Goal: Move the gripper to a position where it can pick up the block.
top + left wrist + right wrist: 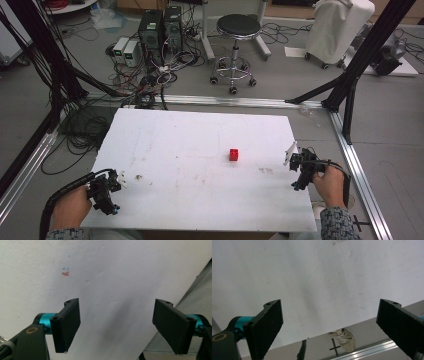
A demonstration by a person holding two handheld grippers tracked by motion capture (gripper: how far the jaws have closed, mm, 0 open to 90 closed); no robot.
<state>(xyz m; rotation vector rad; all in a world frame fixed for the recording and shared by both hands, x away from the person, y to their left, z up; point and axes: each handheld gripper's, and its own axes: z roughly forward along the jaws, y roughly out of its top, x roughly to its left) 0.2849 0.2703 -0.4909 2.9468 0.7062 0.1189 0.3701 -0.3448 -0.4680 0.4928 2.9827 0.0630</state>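
High view: nothing looks started. A small red brick (233, 154), boxy and studded as far as I can tell, sits alone on the white worktop (200, 150), right of centre, untouched. The left hand-held gripper (114, 192) hovers at the near left corner, well apart from the brick; the right hand-held gripper (295, 162) is at the right edge, nearer the brick but not touching it. Any grasp or move is probably yet to come.

Left gripper view: jaws stand wide apart with nothing between, over bare worktop with a small orange smudge (65, 273).

Right gripper view: jaws likewise spread and empty, above the worktop edge; floor shows beyond.
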